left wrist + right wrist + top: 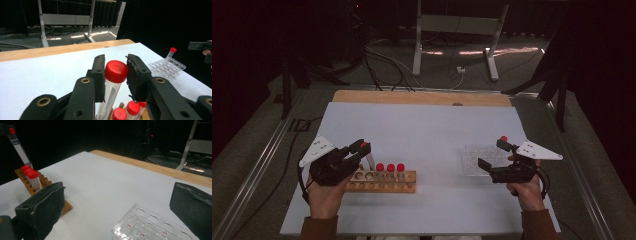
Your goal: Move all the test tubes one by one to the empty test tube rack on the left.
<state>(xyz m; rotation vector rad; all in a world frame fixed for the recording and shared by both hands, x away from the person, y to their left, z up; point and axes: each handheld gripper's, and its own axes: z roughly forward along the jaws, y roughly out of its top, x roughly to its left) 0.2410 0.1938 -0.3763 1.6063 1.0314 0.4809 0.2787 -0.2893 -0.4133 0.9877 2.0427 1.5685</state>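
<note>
1. The left tongs [115,75] are clamped on a red-capped tube [113,86], their jaws pressing the cap from both sides. The tube hangs slightly tilted below them, its lower end just above the wooden rack [382,181]. Gripping at the cap likely keeps the clear body free to slide out of, or into, a hole.
2. Directly beneath these tongs, three more red-capped tubes [390,171] stand upright in the wooden rack, side by side. The holes nearest the tongs look empty.
3. The right tongs [117,205] stand wide apart, holding and touching nothing. They hover just above the near edge of the clear plastic rack [150,226], probably waiting to steady it or to receive the tube.
4. Beyond the right tongs, one red-capped tube [503,140] stands leaning at the far corner of the clear plastic rack, which suggests tubes are being moved across one by one.
5. Both racks rest on the pale sheet covering the surface [422,130], well apart from each other, with bare sheet between the two tongs.
</note>
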